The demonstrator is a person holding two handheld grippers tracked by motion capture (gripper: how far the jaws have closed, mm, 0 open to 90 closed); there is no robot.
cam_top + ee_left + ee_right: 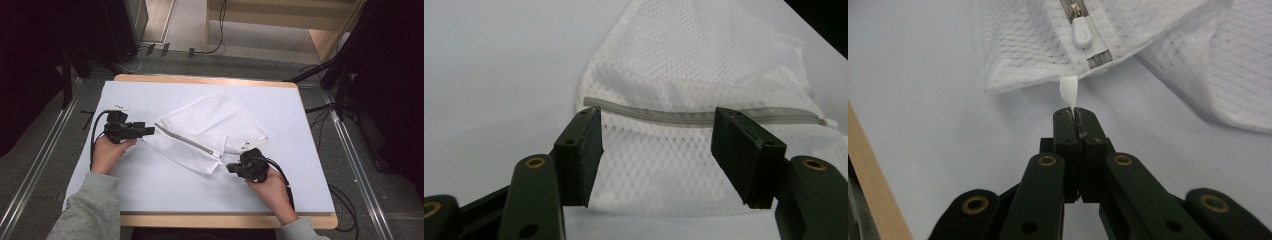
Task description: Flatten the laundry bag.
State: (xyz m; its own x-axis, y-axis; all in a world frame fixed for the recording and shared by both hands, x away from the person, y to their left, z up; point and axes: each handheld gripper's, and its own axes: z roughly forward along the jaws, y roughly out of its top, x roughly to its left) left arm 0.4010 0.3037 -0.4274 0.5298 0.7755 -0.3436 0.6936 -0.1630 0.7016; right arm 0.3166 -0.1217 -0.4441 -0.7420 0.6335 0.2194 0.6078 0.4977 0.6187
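At the centre of the table (150,190), a white mesh laundry bag (210,127) lies flat, its grey zipper (187,141) closed. At its five-o'clock corner, the right gripper (1073,114) pinches a small white tab (1068,90) below the zipper pull (1081,34). At nine o'clock, the left gripper (656,145) spreads wide over the mesh.

white mesh laundry bag (200,131) with a grey zipper (694,117) and white pull tab (1081,34); pale lilac-white tabletop (150,185) edged in light wood; black jaws.
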